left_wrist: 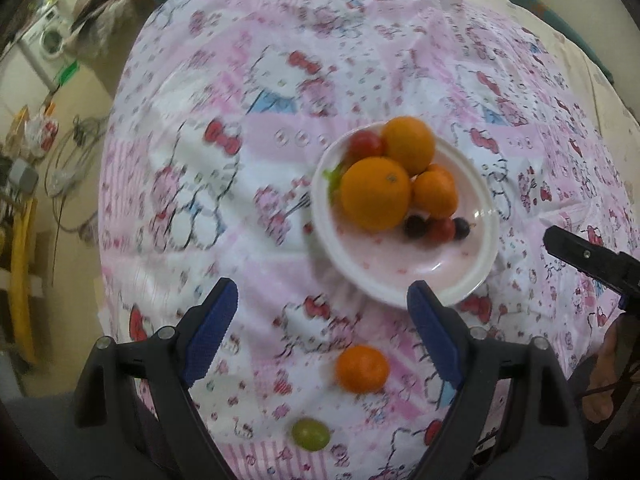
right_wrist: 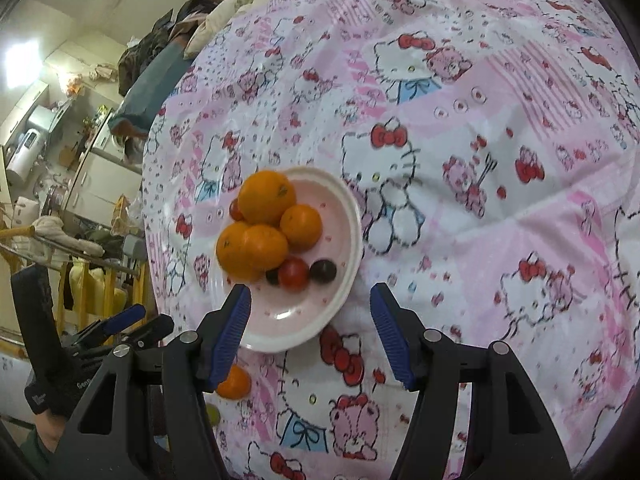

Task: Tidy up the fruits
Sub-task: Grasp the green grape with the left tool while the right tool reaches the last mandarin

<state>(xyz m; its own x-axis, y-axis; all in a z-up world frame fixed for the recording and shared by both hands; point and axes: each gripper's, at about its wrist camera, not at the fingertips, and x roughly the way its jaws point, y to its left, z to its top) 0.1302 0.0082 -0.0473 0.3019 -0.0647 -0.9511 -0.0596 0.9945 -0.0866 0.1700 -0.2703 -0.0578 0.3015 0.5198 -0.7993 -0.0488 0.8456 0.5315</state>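
Two fruits lie loose on the patterned cloth (left_wrist: 280, 120), outside the white plate (left_wrist: 472, 280): a small orange (left_wrist: 362, 369) just beside the plate's near rim, and a green grape (left_wrist: 311, 434) a little beyond that orange, farther from the plate. On the plate itself sit two large oranges (left_wrist: 376, 194) and two smaller ones, piled touching one another toward its far side. A red cherry tomato (left_wrist: 366, 143) peeks out behind the pile, and something green and leafy shows at the plate's left edge. On the near side of the pile a second red tomato (left_wrist: 442, 229) lies between two dark grapes (left_wrist: 416, 226), all three touching or nearly so.

The left gripper (left_wrist: 322, 312) hangs over the cloth beside the plate's near rim, its blue pads wide apart and grasping nothing; the loose orange shows in the gap between them. The right gripper (right_wrist: 310, 312) is likewise released, jaws spread, empty, framing the plate's near rim. A gloved hand (right_wrist: 52, 380) holds the left gripper, off the plate's left in the right wrist view.
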